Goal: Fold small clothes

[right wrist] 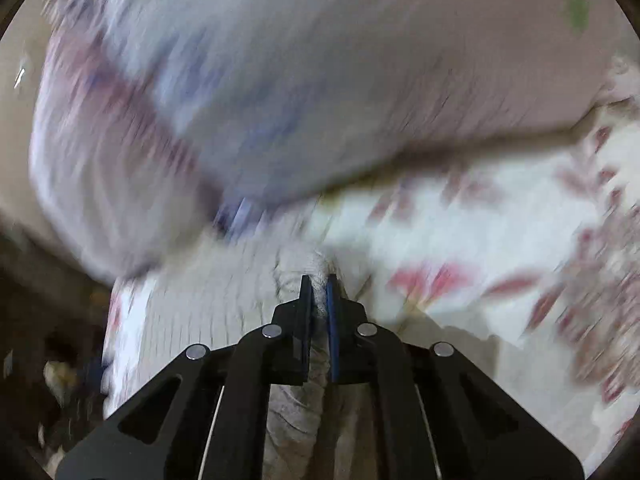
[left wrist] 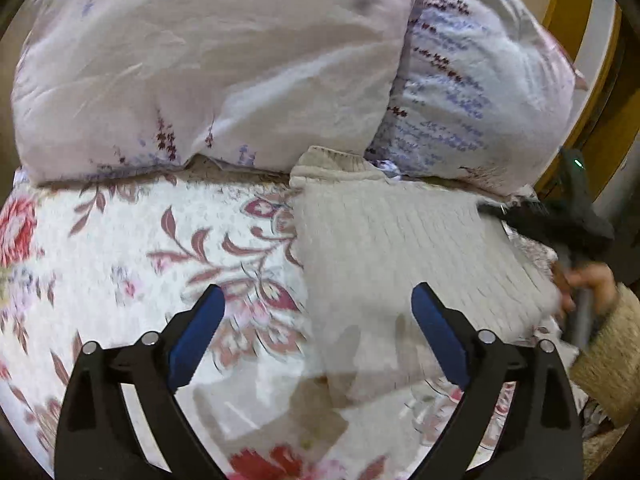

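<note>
1. A bed [left wrist: 100, 248] spread with a white sheet printed in red and pink flowers and maroon leaves serves as the work surface; a yellow-brown wooden frame [left wrist: 568, 12] curves past its far right corner.
2. Two plump pillows lie along the far edge: a pale pink pillow [left wrist: 208, 64] with small floral sprigs, and, touching it on the right, a white pillow [left wrist: 480, 92] printed in purple and maroon.
3. A cream ribbed knit garment [left wrist: 400, 248] lies on the sheet to the right of centre, its far hem just at the foot of the pillows.
4. In the left wrist view the left claw [left wrist: 318, 312] hangs released above the bed, blue pads wide apart, one over the floral sheet and the other over the knit.
5. At the right edge of that view a hand [left wrist: 588, 284] in a tan fuzzy sleeve grips a grey handle beside the garment.
6. The right wrist view is heavily blurred; the right claw [right wrist: 319, 284] is clenched on a bunched fold of the knit garment [right wrist: 192, 320], pillows and sheet smeared beyond.
</note>
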`<state>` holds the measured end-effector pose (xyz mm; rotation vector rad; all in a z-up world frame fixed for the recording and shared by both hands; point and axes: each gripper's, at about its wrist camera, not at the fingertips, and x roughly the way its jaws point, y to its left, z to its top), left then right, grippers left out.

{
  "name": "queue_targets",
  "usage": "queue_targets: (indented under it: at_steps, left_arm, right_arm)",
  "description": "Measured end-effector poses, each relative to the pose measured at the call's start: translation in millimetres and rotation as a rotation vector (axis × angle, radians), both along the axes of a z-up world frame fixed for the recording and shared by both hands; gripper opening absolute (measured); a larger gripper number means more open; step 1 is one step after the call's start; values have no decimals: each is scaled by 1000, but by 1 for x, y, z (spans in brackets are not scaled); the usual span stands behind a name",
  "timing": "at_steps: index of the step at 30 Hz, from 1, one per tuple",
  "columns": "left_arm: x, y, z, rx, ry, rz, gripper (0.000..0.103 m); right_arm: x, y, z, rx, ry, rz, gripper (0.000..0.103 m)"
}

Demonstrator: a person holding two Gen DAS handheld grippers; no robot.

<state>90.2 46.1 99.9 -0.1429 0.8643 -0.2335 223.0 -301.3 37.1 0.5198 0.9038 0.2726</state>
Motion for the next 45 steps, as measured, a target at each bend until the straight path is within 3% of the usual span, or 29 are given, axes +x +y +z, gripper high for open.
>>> queue_targets:
  at_steps: [2,3,5,7,9,11,13,15,16,17,19,20,22,24,26,32,38,45]
  left_arm:
    - [-6,-7,-11,-11,6,7,96]
    - [-7,-6,-15,-13,16,3,97]
    - [-11,-11,-26,4,43,-8,97]
    - [-19,-12,-35,22,65,-4,97]
    - [-26,-11,-41,9,71,-7,98]
    - [-33,-10,-46,7,71,-5,100]
    - [-36,-14,-50,20,78,-13,100]
    - [-37,-20,-54,41,87,-22,100]
    - [-37,-24,-56,54,89,-23,100]
    - [-36,-29,-57,76,90,-23,100]
    - [-34,-37,-60,100,94,-16,100]
    - [-34,-40,-61,110,97,-10,100]
    - [-34,-45,-64,114,100,4,100]
    - [-35,-50,-70,120,115,16,100]
    - [-37,-55,-76,126,131,21,101]
    - [-47,-76,-83,260,87,-2,101]
    - [-49,-76,-84,248,82,4,101]
    - [-50,-76,-84,247,82,4,101]
  right_arm:
    - [12,-9,-5,-21,40,-66,7]
    - [19,-5,-10,-64,91,-41,8]
    - [11,-4,-6,-103,91,-37,13]
    - [-17,-9,13,-88,5,-90,23]
    - [-54,-11,33,-3,-102,-97,33]
    - [-83,4,38,21,-155,-39,35]
    - [-104,28,34,-23,-178,34,35]
    - [-105,51,13,-110,-120,65,37]
    - [-98,61,-10,-189,-22,62,38]
    - [-95,63,-22,-218,10,55,38]
    - [-105,58,-13,-214,-24,-7,40]
    - [-114,55,-6,-207,-37,-32,45]
    - [-146,50,5,-208,-111,-76,93]
    - [-173,51,1,-244,-147,-72,94]
    - [-174,56,-11,-287,-112,-42,94]
    - [-186,73,-38,-404,-41,13,95]
    - [-189,91,-45,-542,-42,22,102]
    - [-188,88,-46,-538,-32,11,102]
